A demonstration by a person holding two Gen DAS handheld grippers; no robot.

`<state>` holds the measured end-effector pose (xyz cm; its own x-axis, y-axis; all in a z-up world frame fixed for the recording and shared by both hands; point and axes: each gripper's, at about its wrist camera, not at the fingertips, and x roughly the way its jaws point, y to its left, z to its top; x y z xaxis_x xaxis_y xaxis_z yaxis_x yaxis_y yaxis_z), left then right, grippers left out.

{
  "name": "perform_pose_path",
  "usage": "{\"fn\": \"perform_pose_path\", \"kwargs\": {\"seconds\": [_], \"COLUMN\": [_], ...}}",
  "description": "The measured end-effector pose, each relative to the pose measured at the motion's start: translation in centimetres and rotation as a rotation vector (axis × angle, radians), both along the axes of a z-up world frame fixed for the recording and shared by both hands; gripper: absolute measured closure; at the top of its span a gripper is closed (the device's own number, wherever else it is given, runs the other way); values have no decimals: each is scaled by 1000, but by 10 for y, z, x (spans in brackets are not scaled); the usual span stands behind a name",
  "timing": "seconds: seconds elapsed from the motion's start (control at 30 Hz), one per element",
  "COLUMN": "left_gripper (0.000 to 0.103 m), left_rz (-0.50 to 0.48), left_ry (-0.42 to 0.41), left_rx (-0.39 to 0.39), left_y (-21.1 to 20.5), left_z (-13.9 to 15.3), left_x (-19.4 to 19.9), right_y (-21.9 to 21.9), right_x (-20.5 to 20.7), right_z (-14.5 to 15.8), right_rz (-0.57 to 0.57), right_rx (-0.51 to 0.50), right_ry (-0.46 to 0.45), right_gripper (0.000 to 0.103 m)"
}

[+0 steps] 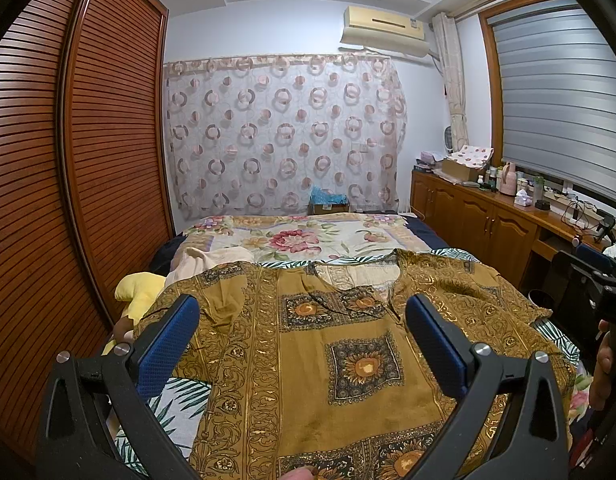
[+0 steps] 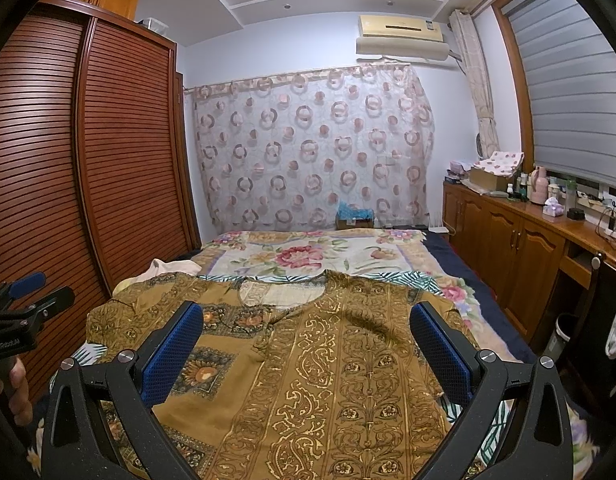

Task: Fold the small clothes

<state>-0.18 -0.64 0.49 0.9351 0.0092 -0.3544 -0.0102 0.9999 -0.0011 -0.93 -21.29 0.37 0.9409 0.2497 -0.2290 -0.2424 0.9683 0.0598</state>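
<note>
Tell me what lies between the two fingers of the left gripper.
Only the brown patterned shirt, spread flat on the bed; the left gripper is open, as the left wrist view shows.

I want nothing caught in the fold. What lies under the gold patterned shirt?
The gold patterned shirt lies flat on the floral bedspread. A cream garment and something yellow poke out at its left edge. Whatever lies beneath its middle is covered.

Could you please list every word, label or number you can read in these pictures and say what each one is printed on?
"SenRobot.AI": white print on the black body of the left tool, seen from the right wrist; small, so my reading is tentative.
"DA": cut-off white letters on the right tool, seen from the left wrist.
Sticker on the air conditioner: too small to read.
Shirt: pattern only, no text.
</note>
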Motion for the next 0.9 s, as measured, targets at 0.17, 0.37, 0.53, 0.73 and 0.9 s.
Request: {"fn": "perform_pose_path", "kwargs": {"seconds": [0.17,0.37,0.53,0.73,0.9], "left_gripper": [0,0,0,0,0], "left_rz": [0,0,0,0,2], "left_ry": [-1,-2,-4,-4,1], "left_rx": [0,1,1,1,0], "left_y": [0,-1,-1,-2,-1], "left_z": [0,0,0,-1,7], "left_x": [0,0,-1,-1,-1], "right_y": [0,1,1,1,1], "right_x": [0,0,1,0,1], "right_z": [0,1,1,1,0], "right_rz": [0,1,1,3,7], "right_rx": [0,-1,-2,-1,2], "right_ry": [0,0,-2,-2,-2], "right_gripper": [0,0,0,0,0]}}
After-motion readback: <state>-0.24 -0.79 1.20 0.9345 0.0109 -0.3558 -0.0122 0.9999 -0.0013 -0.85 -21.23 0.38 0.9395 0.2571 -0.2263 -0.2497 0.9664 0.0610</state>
